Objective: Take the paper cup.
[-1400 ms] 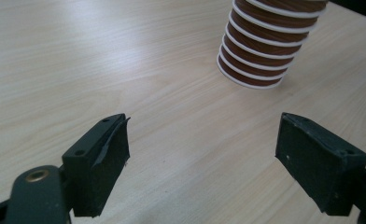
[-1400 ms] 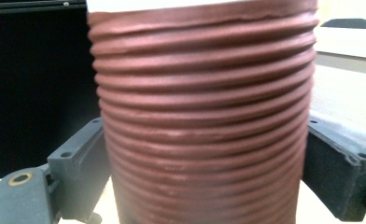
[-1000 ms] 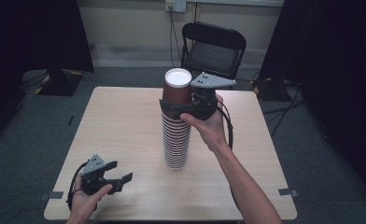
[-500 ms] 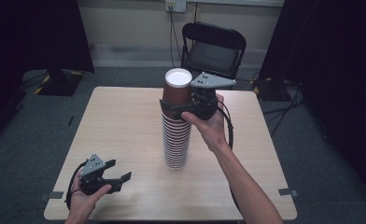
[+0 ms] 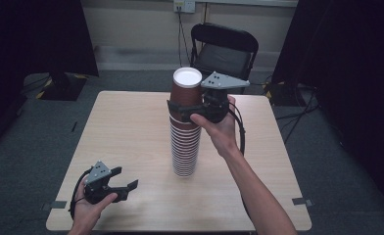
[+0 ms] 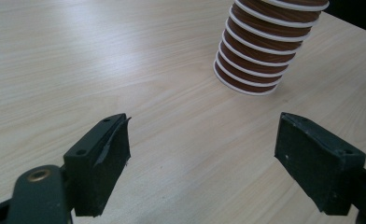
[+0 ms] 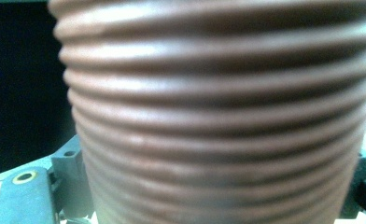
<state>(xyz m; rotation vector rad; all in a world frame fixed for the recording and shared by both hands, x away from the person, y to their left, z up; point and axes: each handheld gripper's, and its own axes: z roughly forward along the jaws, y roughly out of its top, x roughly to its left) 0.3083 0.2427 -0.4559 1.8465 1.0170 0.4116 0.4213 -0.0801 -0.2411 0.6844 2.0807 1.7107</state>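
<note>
Down at the table's (image 5: 131,127) near edge, the left gripper (image 5: 112,186) rests spread and empty. Farther off, the right gripper (image 5: 187,111) pinches the top cup (image 5: 186,90) of the upright stack (image 5: 185,147) from the side, so it should lift straight up.

I am working in what looks like a lab or recording room, not a home. I am standing at a plain light-wood table (image 5: 131,127) on grey carpet. Black curtains (image 5: 38,34) are hanging at the upper left and right of the frame, a black folding chair (image 5: 224,49) is waiting at top centre, and cables are trailing from a wall socket (image 5: 184,5) above it.
</note>
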